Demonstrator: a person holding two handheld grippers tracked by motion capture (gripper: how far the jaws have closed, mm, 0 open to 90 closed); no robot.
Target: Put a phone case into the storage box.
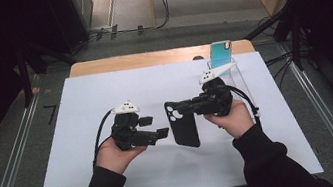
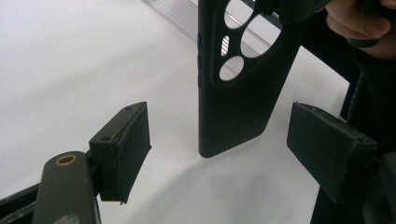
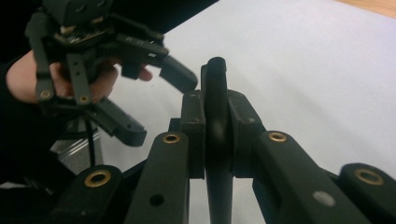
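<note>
A black phone case point(image 1: 183, 126) with round camera cut-outs hangs over the white mat, its lower end close to the surface. My right gripper point(image 1: 177, 107) is shut on the case's upper part, and in the right gripper view the pads point(image 3: 192, 116) press both faces of the case point(image 3: 215, 74). My left gripper point(image 1: 155, 127) stands open just left of the case. In the left gripper view the case point(image 2: 233, 102) hangs beyond and between the spread jaws of that gripper point(image 2: 219, 140), untouched by either pad. The right gripper view also shows the left gripper point(image 3: 159, 106), open and held in a hand.
A white mat point(image 1: 103, 93) covers most of the wooden table point(image 1: 149, 58). At the back right a teal phone point(image 1: 221, 53) stands in a clear plastic rack point(image 1: 240, 79). Dark stands and cables surround the table.
</note>
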